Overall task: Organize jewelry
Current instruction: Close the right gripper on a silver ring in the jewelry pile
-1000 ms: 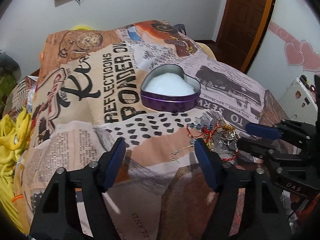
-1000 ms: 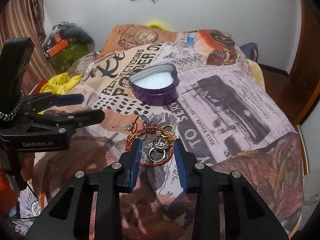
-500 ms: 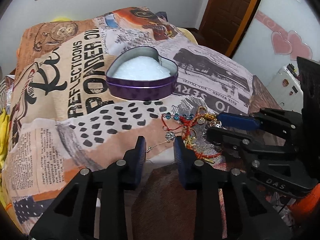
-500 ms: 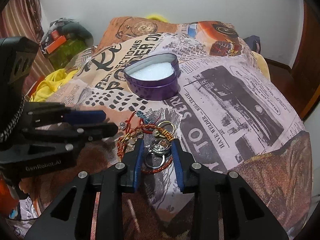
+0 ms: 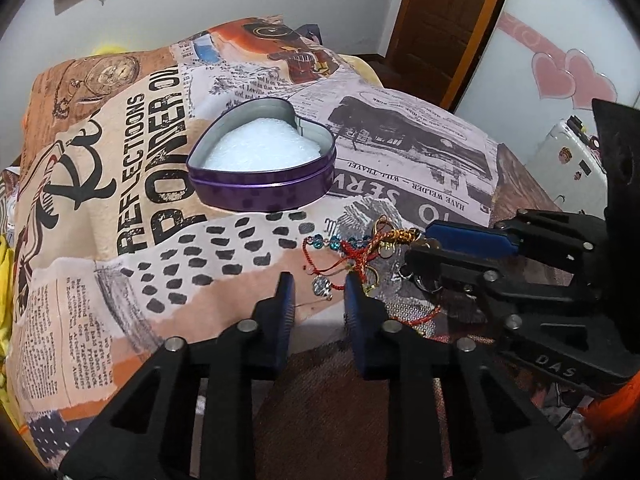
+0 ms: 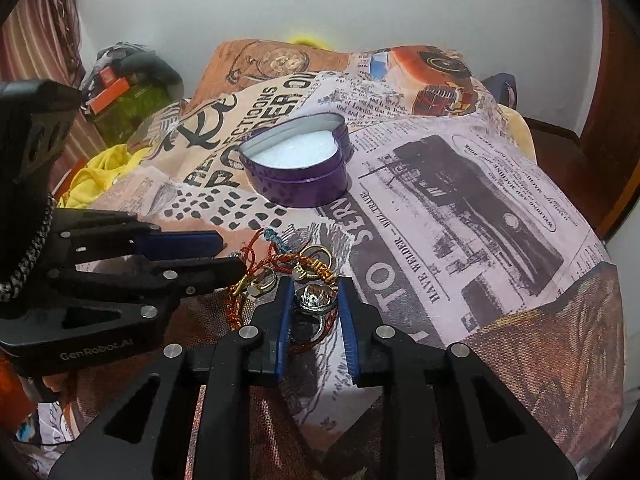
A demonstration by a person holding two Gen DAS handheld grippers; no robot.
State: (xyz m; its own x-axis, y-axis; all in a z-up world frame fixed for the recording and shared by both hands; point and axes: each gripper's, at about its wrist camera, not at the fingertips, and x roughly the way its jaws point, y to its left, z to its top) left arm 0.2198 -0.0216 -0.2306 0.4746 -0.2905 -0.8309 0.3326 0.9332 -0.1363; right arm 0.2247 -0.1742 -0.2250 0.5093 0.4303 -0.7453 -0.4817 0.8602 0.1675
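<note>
Ahead at twelve o'clock sits an open purple heart tin [image 5: 262, 168] on a newsprint bedspread [image 5: 120, 288], while nearer, the left gripper [image 5: 318, 286], just narrowed, brackets a small silver charm [image 5: 321, 286] without visibly pressing it, and the right gripper [image 6: 312, 300] clamps a silver ring [image 6: 314, 298] amid tangled red-cord jewelry [image 6: 280, 264].

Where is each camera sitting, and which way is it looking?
Left wrist view: sits on the left gripper, looking down along its fingers at a small silver charm; the right gripper shows on the right.
Right wrist view: sits on the right gripper, looking down at a silver ring between its pads; the left gripper shows on the left.
Both share the purple heart tin, the tangled jewelry and the printed bedcover.
</note>
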